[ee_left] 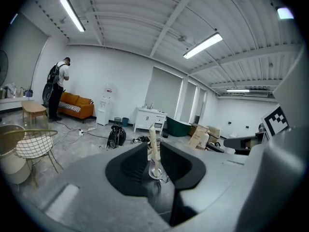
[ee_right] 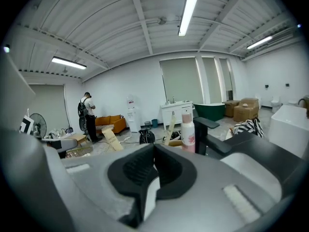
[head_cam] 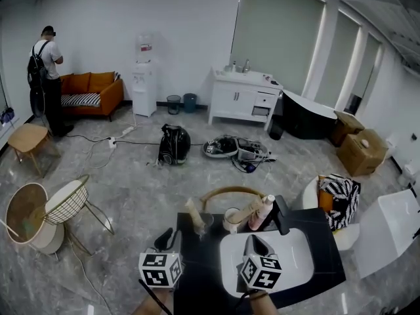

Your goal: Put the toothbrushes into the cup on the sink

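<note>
A beige-packaged toothbrush (head_cam: 195, 215) stands tilted in a small clear glass (ee_left: 155, 172) on the black countertop (head_cam: 197, 268), left of the white sink basin (head_cam: 289, 254). My left gripper (head_cam: 167, 236) is just in front of it. In the left gripper view the toothbrush (ee_left: 153, 146) shows in the narrow gap between the part-open jaws, and I see no pad pressing on it. A second toothbrush (head_cam: 248, 209) leans in the pale cup (head_cam: 230, 220) behind the basin. My right gripper (head_cam: 252, 241) hovers over the basin, shut and empty.
A pink-labelled bottle (head_cam: 262, 212) and a black faucet (head_cam: 281, 215) stand right of the cup. A wooden chair back (head_cam: 230, 192) is behind the counter. Wire and round chairs (head_cam: 62, 202) sit to the left, a zebra-print cushion (head_cam: 340, 199) to the right. A person (head_cam: 46, 71) stands far off.
</note>
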Demonstrator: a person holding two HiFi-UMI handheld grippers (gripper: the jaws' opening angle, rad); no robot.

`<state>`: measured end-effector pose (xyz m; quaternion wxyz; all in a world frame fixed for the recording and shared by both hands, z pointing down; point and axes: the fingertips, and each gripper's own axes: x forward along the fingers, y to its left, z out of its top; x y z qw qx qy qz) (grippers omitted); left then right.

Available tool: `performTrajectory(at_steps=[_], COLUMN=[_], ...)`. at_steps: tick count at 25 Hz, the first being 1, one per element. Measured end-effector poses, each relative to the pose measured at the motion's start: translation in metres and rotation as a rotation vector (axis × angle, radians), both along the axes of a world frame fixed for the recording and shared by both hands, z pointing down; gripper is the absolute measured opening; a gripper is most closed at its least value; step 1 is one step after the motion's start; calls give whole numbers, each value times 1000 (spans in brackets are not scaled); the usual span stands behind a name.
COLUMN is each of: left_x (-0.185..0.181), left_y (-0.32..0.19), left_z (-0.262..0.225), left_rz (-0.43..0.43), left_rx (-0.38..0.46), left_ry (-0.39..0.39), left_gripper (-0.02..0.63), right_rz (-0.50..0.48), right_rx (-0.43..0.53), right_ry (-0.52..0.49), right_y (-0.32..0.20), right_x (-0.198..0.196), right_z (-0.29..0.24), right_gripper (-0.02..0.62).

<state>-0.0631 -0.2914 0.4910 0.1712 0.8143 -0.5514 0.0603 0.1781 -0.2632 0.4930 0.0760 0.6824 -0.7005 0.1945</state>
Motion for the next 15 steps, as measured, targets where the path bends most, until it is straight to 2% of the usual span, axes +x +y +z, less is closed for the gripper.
performTrajectory(at_steps=[5, 15], left_x=[-12, -14], left_y=[10, 28], left_z=[-7, -16], left_rz=[-18, -9], left_rx=[13, 42], left_ry=[2, -14], left_gripper=[64, 20], right_rz=[-20, -34], right_rx=[36, 67], right_ry=[18, 21], right_y=[5, 16], right_x=[-11, -19], right_z=[-20, -36], right_gripper=[3, 3])
